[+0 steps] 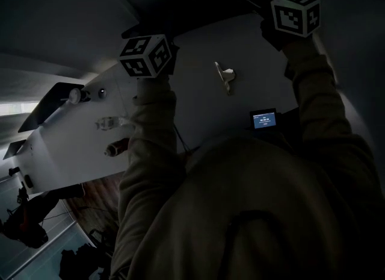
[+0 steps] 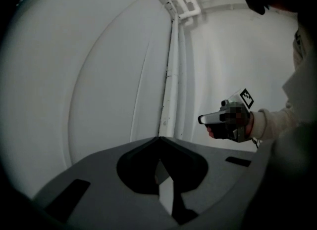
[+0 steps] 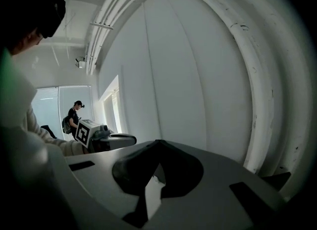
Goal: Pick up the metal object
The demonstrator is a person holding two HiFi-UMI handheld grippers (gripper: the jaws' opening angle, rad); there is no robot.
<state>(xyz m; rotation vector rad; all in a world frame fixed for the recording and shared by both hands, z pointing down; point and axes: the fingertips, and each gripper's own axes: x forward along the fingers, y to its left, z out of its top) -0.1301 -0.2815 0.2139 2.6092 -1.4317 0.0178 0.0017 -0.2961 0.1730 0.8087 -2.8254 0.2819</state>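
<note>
The metal object (image 1: 224, 75), a small pale angled piece, lies on the white table (image 1: 192, 110) in the dim head view. It sits between the two marker cubes, and neither gripper touches it. The left cube (image 1: 146, 56) is to its left, and the right cube (image 1: 295, 12) is higher up to its right. My left gripper (image 2: 159, 138) is shut and empty, pointing at a white wall. My right gripper (image 3: 157, 140) is likewise shut with nothing in it, facing a wall and pipes. Neither gripper view shows the metal object.
A small lit screen (image 1: 263, 119) sits on the table near my body. Several small items, among them a clear bottle (image 1: 111, 122) and a reddish one (image 1: 117, 147), stand at the table's left. A person (image 3: 74, 117) stands far off by a window.
</note>
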